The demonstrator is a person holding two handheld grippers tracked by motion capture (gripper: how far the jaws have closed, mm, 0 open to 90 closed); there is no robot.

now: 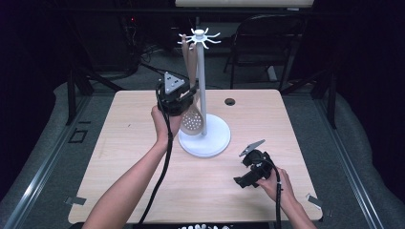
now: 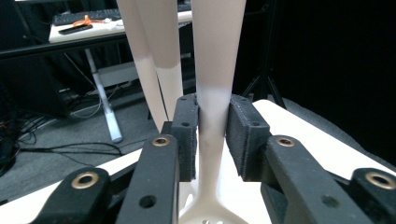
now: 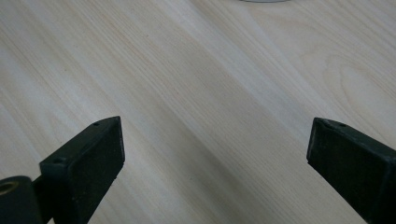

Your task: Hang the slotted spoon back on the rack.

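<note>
The slotted spoon (image 1: 192, 120) hangs from the white utensil stand (image 1: 201, 95) beside a second utensil (image 2: 149, 70) — it looks light, stiff and smooth, so the narrow neck just above the bowl seems the surest place to hold. The left gripper (image 2: 212, 135) has its pads on that neck, though perhaps only lightly; the right gripper (image 3: 215, 154) rests over the table (image 3: 187, 70), jaws wide with nothing between them.

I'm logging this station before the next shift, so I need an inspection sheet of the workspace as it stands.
Surface: pale wooden table, with a round cable hole near its far edge.
Job's things: white hook stand on a round base; a slotted spoon and other utensils hang from it.
Clutter: nothing seen.
Grippers: left gripper has its jaws around the slotted spoon's handle, with the pads against it; right gripper rests low over the bare table, jaws wide open.
Cables: a black cable trails from each gripper towards the near edge.
Surroundings: dark room, a folding chair behind the table, loose wires on the floor.
</note>
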